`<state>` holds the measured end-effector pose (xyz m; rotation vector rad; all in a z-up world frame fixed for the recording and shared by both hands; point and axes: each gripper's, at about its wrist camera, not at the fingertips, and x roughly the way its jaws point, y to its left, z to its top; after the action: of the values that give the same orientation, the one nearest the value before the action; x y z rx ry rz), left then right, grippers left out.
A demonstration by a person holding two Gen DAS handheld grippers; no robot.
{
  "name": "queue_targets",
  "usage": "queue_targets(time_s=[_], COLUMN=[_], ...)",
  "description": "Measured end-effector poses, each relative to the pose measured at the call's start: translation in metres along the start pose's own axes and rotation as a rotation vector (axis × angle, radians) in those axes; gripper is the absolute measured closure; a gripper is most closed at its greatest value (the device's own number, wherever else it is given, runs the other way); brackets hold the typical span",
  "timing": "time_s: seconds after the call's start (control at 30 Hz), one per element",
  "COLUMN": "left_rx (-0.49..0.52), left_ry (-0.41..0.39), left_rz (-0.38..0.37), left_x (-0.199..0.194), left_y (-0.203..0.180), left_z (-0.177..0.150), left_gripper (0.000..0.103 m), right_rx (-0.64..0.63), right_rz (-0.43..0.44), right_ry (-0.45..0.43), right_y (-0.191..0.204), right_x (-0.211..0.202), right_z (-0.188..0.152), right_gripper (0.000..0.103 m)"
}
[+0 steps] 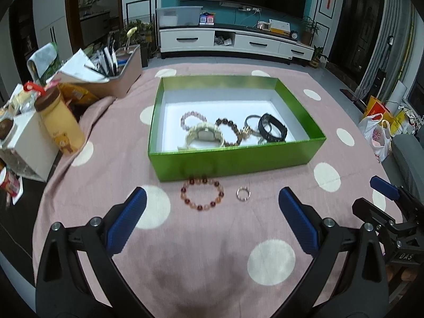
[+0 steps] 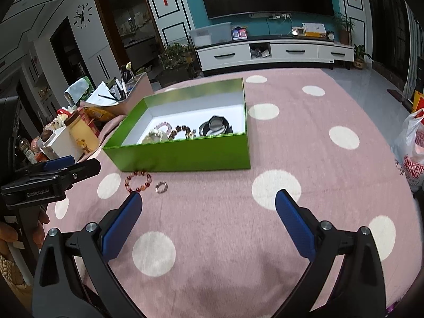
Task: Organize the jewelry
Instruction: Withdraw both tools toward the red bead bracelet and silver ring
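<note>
pink cloth covers the surface where the bead bracelet point(image 1: 202, 195) and small ring point(image 1: 243, 193) lie just before the green box's point(image 1: 233, 163) near wall, both the left claw point(image 1: 212, 218) and right claw point(image 2: 208, 218) released and empty; closing on the thin ring risks pinching cloth or flicking it away.

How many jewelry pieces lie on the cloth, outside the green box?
2: a red beaded bracelet just in front of the green box, and a small ring to its right. Neither claw touches them.
</note>
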<state>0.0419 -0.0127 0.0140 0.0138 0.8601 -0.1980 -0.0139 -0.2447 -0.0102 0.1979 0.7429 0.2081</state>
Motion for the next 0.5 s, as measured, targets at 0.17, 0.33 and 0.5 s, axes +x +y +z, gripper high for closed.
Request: queue_targets(time_s=[0.17, 0.33, 0.5], left_rx=[-0.006, -0.042, -0.077], left_ry=[0.044, 0.072, 0.088], left_rz=[0.009, 0.006, 0.002], left_x=[0.010, 0.018, 0.025], left_y=[0.003, 0.014, 0.024], left_z=[-0.017, -0.029, -0.041], left_gripper=[0.002, 0.002, 0.002], right_rx=[-0.002, -0.008, -0.009], right_rz=[-0.006, -0.012, -0.015], right_ry=[0.038, 0.071, 0.098], right_y=[0.002, 0.004, 0.002], right_x=[0.006, 0.013, 0.021], right_z=[-0.011, -0.022, -0.027], right_gripper=[0.002, 0.002, 0.002])
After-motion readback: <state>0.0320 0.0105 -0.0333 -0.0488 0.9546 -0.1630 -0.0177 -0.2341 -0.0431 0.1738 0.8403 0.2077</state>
